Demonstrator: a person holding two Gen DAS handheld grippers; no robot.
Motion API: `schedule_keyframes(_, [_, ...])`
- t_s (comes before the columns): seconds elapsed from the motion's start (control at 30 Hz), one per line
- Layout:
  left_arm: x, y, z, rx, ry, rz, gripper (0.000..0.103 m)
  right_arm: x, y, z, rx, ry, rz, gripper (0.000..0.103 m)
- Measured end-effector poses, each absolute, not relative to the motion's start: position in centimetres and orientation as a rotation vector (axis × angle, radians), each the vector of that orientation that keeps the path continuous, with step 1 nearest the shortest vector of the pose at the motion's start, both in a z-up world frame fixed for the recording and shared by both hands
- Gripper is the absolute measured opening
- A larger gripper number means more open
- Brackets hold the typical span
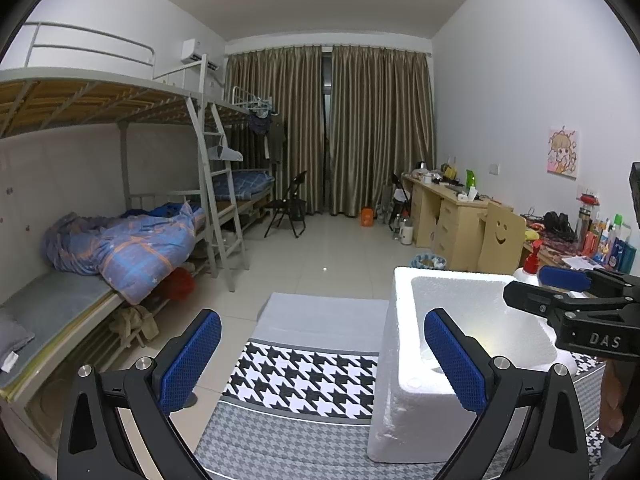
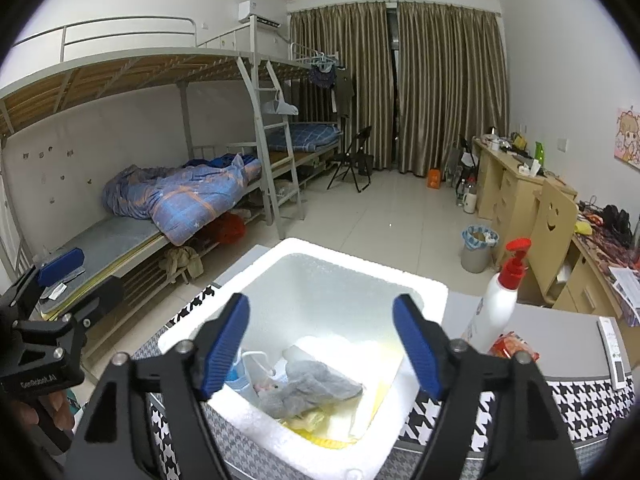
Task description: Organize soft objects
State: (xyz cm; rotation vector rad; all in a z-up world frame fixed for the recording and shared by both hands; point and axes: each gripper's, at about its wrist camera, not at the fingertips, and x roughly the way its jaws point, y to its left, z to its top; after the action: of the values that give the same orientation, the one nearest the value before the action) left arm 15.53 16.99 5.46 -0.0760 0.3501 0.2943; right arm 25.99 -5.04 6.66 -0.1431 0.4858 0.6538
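Note:
A white foam box [image 2: 424, 300] stands on a houndstooth-cloth table [image 2: 584, 404]. Inside it lie a grey soft cloth [image 2: 316, 384], a face mask in clear wrap [image 2: 248, 376], a white item [image 2: 340, 352] and yellow cloth [image 2: 320, 420]. My right gripper [image 2: 320, 348] hovers open and empty just above the box's near side. My left gripper [image 1: 322, 356] is open and empty, left of the box [image 1: 404, 344], over the table [image 1: 304, 376]. The right gripper shows in the left wrist view [image 1: 568, 296], above the box.
A white pump bottle with red top [image 2: 500, 300] and an orange packet [image 2: 512, 346] stand right of the box. A paper slip [image 2: 614, 352] lies further right. Bunk beds with a blue quilt [image 2: 188, 196] line the left wall, desks [image 2: 516, 188] the right.

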Motion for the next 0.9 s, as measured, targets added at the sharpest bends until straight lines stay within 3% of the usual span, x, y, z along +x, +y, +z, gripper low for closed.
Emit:
schedule_keyframes(0.37, [15.4, 16.1, 5.9, -0.082, 0.356, 0.254, 0.102, 24.9, -6.4, 6.8, -0.118, 0.466, 0.638, 0.094])
schedule_keyframes(0.9, [14.7, 12.9, 5.9, -0.017, 0.356, 0.319, 0.102, 23.1, -8.1, 6.9, -0.133, 0.427, 0.626, 0.097])
